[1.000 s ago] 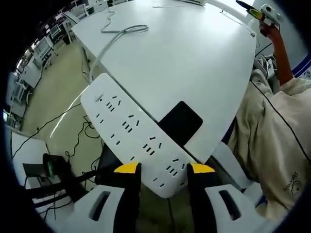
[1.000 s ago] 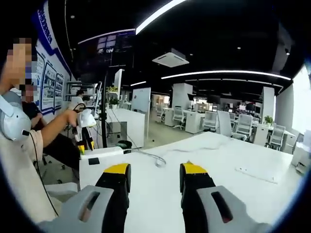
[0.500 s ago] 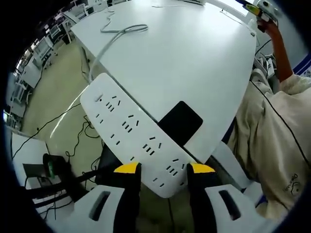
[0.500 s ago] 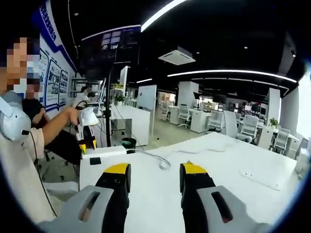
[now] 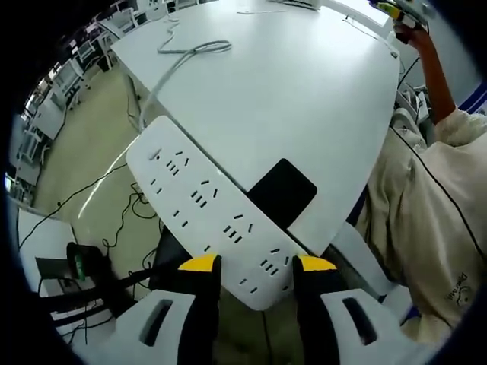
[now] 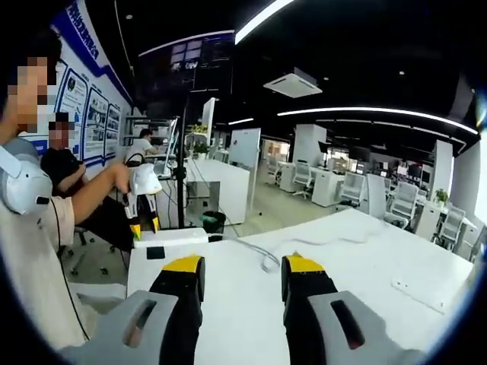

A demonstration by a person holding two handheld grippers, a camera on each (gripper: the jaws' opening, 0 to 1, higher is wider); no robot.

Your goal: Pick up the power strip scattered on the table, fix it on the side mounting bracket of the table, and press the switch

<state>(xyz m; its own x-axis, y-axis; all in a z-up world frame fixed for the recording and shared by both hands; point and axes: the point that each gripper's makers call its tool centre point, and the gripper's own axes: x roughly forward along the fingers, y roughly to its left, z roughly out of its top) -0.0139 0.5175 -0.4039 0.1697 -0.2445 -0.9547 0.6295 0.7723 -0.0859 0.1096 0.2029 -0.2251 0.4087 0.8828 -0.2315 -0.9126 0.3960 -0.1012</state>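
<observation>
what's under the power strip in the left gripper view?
The power strip overhangs the white table edge, beside a black square pad. Beneath its overhanging part: floor with dark cables. Anything directly behind the strip is hidden.

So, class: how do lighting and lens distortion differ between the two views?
Left gripper view: even, bright light on the white table and power strip, no hard shadows; the table edges bow. Right gripper view: dark ceiling with bright light strips; the tabletop curves towards the edge.

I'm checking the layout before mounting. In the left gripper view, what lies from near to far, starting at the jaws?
left gripper → power strip → black square pad → bare white table → grey cable at the far end.
</observation>
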